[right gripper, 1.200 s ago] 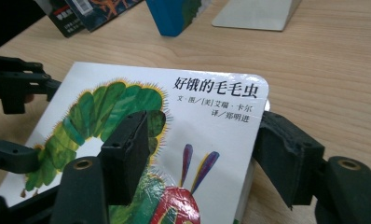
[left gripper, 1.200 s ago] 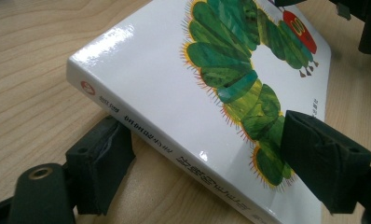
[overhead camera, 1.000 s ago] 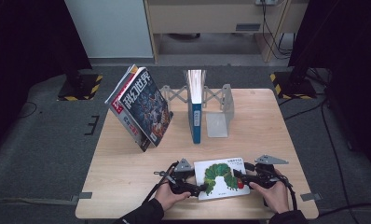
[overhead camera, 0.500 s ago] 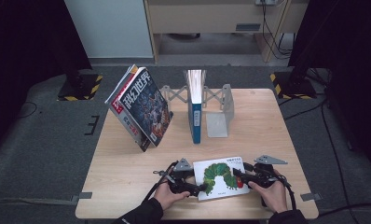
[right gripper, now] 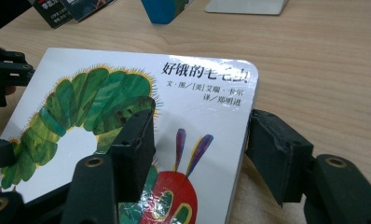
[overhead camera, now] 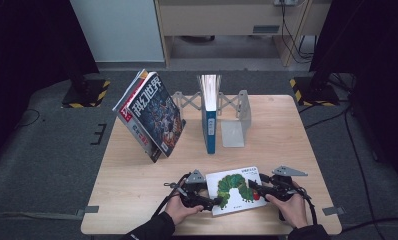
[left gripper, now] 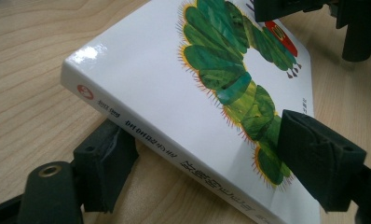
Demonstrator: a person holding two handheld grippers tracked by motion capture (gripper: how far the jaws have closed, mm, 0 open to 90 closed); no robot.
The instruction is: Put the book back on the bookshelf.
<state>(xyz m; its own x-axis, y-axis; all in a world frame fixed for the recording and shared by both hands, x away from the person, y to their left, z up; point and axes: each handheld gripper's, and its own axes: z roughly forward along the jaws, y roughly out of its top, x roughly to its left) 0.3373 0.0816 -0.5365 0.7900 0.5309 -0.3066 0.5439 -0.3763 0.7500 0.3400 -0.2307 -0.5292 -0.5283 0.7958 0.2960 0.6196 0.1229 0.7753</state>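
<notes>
White caterpillar book (overhead camera: 235,190) near front edge of wooden tabletop (overhead camera: 137,175) — left gripper (overhead camera: 212,202) jaws clamp its spine edge, right gripper (overhead camera: 253,186) jaws clamp opposite edge — spine side lifted.

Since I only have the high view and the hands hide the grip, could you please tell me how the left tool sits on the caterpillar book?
Observer: The left tool straddles the spine edge of the caterpillar book, with one jaw beneath it and the other on the cover over the caterpillar's tail.
Operator: Thank you. Is that edge flat on the table?
Observer: No, it appears to ride on the lower jaw, off the table.
Operator: And the right tool?
Observer: The right tool has one jaw on the cover by the red head. The other sits at the outer edge, and I cannot tell whether it grips.
</notes>
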